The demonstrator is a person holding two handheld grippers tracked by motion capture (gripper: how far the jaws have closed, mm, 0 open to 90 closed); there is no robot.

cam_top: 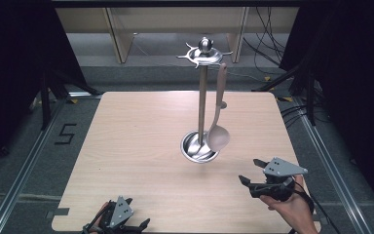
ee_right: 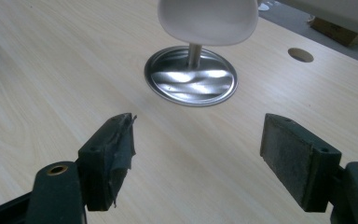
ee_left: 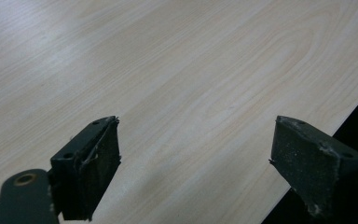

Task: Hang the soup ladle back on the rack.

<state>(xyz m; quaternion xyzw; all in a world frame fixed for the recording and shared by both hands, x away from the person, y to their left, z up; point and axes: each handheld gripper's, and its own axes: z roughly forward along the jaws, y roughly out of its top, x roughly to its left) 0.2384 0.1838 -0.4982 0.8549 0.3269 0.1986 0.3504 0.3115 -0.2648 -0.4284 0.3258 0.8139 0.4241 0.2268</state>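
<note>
Fingers (ee_right: 109, 158) apart, nr ladle (ee_right: 207, 21).

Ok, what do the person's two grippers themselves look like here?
Both are black two-jaw tools. The right gripper carries a grey three-cornered plate with small dark holes and trails a black cable past the hand. The left gripper has the same plate. Their fingers are blocky, with worn, frayed padding.

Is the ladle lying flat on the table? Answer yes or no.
No: in the high view the ladle hangs from the top of the metal stand, its bowl above the stand's round base.
</note>
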